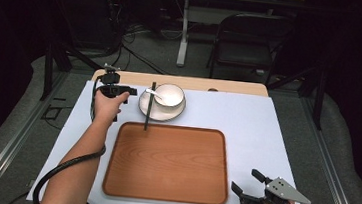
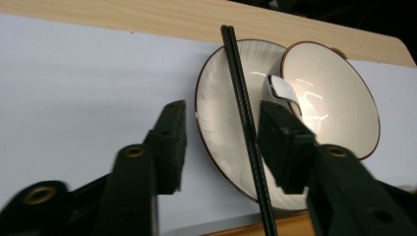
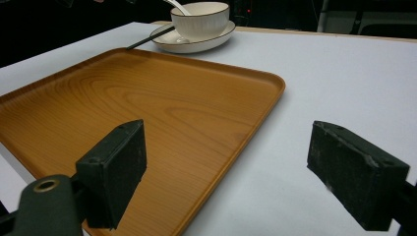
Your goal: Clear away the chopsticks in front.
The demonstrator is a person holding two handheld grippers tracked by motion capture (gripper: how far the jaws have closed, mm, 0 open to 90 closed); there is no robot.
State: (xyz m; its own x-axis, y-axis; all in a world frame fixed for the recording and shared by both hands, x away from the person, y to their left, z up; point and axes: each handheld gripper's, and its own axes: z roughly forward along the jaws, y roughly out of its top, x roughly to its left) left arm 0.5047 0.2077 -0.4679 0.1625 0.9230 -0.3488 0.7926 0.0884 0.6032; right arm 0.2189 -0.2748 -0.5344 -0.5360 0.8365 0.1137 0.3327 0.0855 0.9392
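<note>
No brand, label or writing readable anywhere.

Left gripper (image 2: 221,142): fingers (image 2: 169,145) part-way apart, straddling the pair of thin black chopsticks (image 2: 246,132) and the near rim of the white ribbed plate with a dark edge (image 2: 216,113). The right-hand pad sits just beside the chopsticks; contact cannot be told.

Right gripper (image 3: 243,177): fingers (image 3: 115,172) wide apart, holding nothing, hovering over the white surface (image 3: 344,73) at the corner of the brown wooden tray (image 3: 162,113).

Count: one tray, one plate beyond the tray's far left corner, one white bowl with a dark rim (image 2: 329,93) on that plate, one white spoon (image 2: 281,91) in the bowl, two chopsticks lying across the plate, tips over the tray edge.
</note>
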